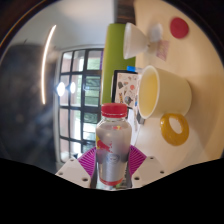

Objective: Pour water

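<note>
A clear water bottle (113, 145) with a red cap and a red-and-white label stands upright in my gripper (113, 164). Both magenta pads (90, 162) press on its sides, so the gripper is shut on it. Beyond the bottle, a cream-white mug (163, 93) with a yellow inside appears turned sideways, its mouth facing the bottle's cap and its yellow handle (175, 128) nearest me. The bottle's cap is just short of the mug's rim. The bottle's lower end is hidden below the fingers.
The whole scene appears rotated. A white table surface (190, 60) runs behind the mug, with a red disc (179, 28) and a white object (147, 38) on it. A lime-green panel (115, 50) and a dark-framed window (82, 85) lie beyond.
</note>
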